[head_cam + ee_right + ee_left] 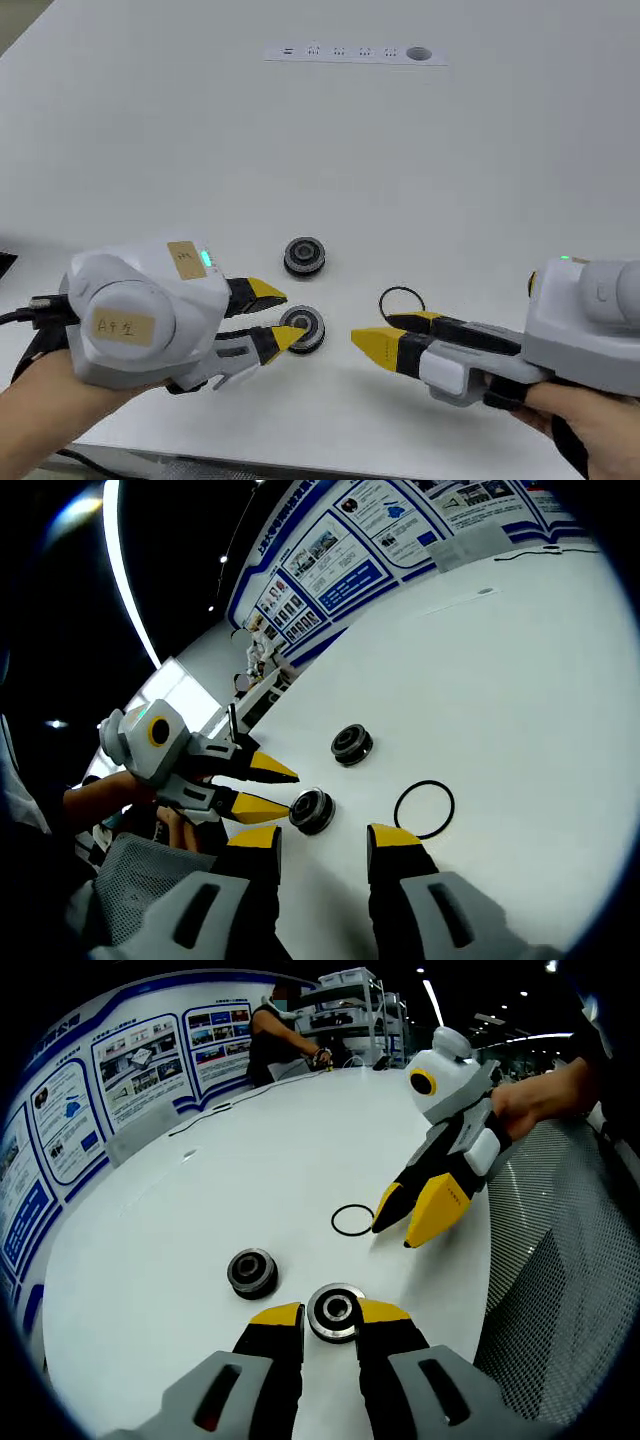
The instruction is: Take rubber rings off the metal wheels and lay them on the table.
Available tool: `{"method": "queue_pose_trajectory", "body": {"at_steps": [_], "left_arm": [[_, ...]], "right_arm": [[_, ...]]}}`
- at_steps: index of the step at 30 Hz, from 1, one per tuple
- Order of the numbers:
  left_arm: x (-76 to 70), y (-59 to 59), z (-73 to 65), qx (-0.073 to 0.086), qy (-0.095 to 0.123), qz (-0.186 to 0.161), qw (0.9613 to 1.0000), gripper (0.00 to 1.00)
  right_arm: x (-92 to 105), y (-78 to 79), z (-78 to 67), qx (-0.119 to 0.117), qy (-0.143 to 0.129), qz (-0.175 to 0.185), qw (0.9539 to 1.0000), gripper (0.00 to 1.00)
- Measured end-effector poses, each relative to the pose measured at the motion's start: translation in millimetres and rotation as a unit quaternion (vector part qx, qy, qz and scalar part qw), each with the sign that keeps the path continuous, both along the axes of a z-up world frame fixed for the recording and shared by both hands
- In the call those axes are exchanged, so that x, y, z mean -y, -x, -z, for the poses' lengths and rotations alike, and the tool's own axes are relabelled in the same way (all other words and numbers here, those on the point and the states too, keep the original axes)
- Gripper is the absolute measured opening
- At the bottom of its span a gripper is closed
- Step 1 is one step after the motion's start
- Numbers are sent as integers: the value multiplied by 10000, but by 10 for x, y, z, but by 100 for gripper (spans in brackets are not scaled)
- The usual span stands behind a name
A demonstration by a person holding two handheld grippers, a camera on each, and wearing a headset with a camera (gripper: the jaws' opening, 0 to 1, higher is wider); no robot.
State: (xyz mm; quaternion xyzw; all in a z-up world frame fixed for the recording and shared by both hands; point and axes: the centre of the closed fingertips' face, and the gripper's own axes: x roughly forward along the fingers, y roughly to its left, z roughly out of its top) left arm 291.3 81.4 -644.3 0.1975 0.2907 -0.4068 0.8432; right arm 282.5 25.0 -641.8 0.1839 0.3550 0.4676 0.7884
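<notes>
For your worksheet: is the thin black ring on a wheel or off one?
Off: the rubber ring lies flat on the table, apart from both metal wheels.

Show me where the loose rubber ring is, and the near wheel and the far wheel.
loose rubber ring [424,782], right gripper view, top arc of its band.
near wheel [335,1310], left gripper view, its centre hub.
far wheel [304,256], head view, its centre hub.

White table, black rubber ring, yellow-tipped left tongs
</notes>
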Motion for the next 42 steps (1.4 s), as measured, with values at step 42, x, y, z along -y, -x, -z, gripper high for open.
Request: {"method": "queue_pose_trajectory", "body": {"at_steps": [42], "left_arm": [[59, 16, 84, -170, -38, 171, 9997, 14]], "right_arm": [[-442, -55, 19, -805, -514, 20, 9954, 40]]}}
